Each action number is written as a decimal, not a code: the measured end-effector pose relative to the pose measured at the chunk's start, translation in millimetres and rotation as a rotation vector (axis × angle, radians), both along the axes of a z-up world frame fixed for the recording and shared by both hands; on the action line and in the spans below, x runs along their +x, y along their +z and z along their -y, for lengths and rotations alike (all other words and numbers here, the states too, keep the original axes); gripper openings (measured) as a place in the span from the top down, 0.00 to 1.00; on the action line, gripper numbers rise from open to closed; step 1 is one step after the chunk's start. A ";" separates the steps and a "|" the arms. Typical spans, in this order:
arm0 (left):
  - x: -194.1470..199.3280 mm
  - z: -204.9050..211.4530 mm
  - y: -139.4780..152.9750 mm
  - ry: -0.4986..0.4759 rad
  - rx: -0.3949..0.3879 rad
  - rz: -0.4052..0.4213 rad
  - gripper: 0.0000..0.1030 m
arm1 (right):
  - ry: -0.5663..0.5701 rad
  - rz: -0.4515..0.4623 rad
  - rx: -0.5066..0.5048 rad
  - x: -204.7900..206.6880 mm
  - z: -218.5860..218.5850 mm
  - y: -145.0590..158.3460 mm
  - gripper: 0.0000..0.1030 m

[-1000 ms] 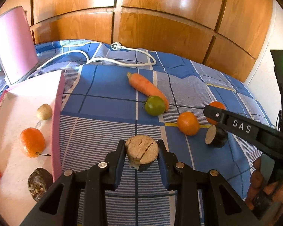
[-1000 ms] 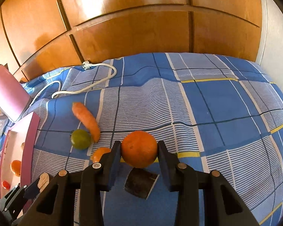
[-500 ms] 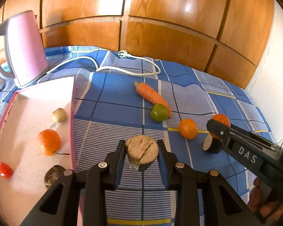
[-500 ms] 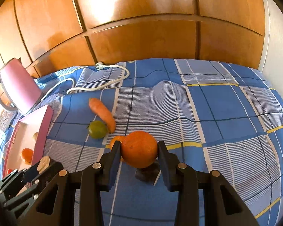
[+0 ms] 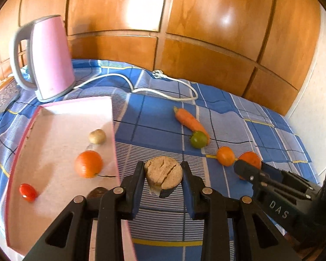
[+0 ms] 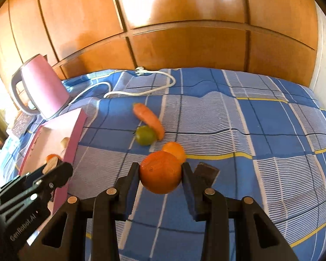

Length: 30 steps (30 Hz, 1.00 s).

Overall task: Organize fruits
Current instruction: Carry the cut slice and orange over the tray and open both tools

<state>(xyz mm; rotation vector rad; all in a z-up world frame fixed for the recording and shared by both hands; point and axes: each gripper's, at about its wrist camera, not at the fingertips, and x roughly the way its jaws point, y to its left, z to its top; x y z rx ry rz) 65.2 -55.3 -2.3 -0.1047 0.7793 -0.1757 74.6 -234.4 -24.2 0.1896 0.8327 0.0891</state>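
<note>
Between the black fingers of the left gripper (image 5: pixel 163 179) sits a cut piece with a tan, cracked face and dark skin (image 5: pixel 164 176), pinched from both sides and held above the checked blue cloth (image 5: pixel 154 130), just right of the pink tray (image 5: pixel 60 117). On that tray lie a small potato (image 5: pixel 97 136), an orange (image 5: pixel 88 163) and a red cherry tomato (image 5: pixel 27 192), with a dark lump (image 5: pixel 97 191) half hidden behind the gripper's left finger. Further out on the cloth, a carrot (image 5: pixel 191 122) touches a green tomato (image 5: pixel 198 139), and a small orange fruit (image 5: pixel 225 156) rests to their right. A pink kettle (image 5: pixel 50 56) stands at the far left, its white cord (image 5: pixel 163 91) looping across the cloth. The right gripper (image 5: pixel 247 170) reaches in from the right edge with a large orange (image 5: pixel 251 158).

Over to the right wrist view: the right gripper (image 6: pixel 160 175) clamps that large orange (image 6: pixel 160 171) squarely between its fingers, lifted clear of the cloth. Just behind it sits the small orange fruit (image 6: pixel 173 150), then the green tomato (image 6: pixel 145 138) against the carrot (image 6: pixel 150 119). A dark piece (image 6: pixel 207 173) lies beside the right finger. At lower left the left gripper (image 6: pixel 54 169) carries its cut piece (image 6: pixel 51 163) at the tray's (image 6: pixel 76 134) edge.
</note>
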 end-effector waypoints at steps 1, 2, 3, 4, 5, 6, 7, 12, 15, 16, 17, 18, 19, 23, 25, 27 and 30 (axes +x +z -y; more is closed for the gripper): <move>-1.1 -3.6 1.3 0.007 -0.002 0.003 0.68 | 0.009 0.000 0.000 -0.7 -3.2 0.3 0.62; -1.9 -6.7 2.3 0.014 -0.003 0.005 0.68 | 0.018 0.000 0.000 -1.4 -6.2 0.6 0.62; -3.3 -11.5 3.8 0.024 -0.003 0.009 0.68 | 0.029 -0.001 0.001 -2.1 -9.8 0.9 0.62; -4.8 -15.3 4.9 0.031 -0.002 0.012 0.68 | 0.042 -0.001 0.003 -3.0 -14.1 1.4 0.62; -5.9 -19.0 5.5 0.037 -0.002 0.014 0.68 | 0.055 -0.001 0.005 -3.7 -18.7 1.7 0.62; -6.9 -23.3 6.1 0.046 -0.003 0.015 0.68 | 0.066 -0.001 0.006 -4.4 -22.2 2.0 0.62; -8.0 -27.9 6.5 0.056 -0.004 0.016 0.68 | 0.083 -0.001 0.011 -5.1 -27.2 2.5 0.62; -13.1 -49.7 8.0 0.103 -0.001 0.023 0.68 | 0.157 -0.003 0.028 -7.7 -51.8 5.3 0.62; -15.4 -65.0 8.4 0.135 0.000 0.026 0.68 | 0.201 -0.001 0.031 -8.0 -67.7 8.4 0.62; -16.0 -69.1 8.2 0.145 0.000 0.025 0.68 | 0.216 -0.001 0.032 -7.8 -73.2 9.5 0.62; -16.6 -73.5 8.1 0.155 0.001 0.026 0.68 | 0.231 -0.001 0.033 -7.5 -78.8 10.5 0.62; -17.4 -77.6 8.0 0.165 0.002 0.027 0.68 | 0.243 -0.001 0.034 -7.2 -82.6 11.3 0.62; -17.9 -82.1 7.7 0.176 0.005 0.028 0.68 | 0.257 -0.002 0.034 -6.4 -88.2 12.1 0.62; -18.8 -102.2 5.3 0.225 0.010 0.025 0.68 | 0.312 -0.011 0.029 -2.2 -110.4 12.5 0.62; -18.2 -110.9 3.5 0.244 0.010 0.021 0.68 | 0.336 -0.016 0.026 -1.0 -120.8 12.0 0.62; -17.7 -120.0 1.1 0.267 0.010 0.015 0.68 | 0.364 -0.022 0.019 1.1 -133.6 11.5 0.62; -15.4 -134.9 -2.3 0.305 0.007 0.002 0.68 | 0.397 -0.048 0.032 6.0 -149.0 8.1 0.62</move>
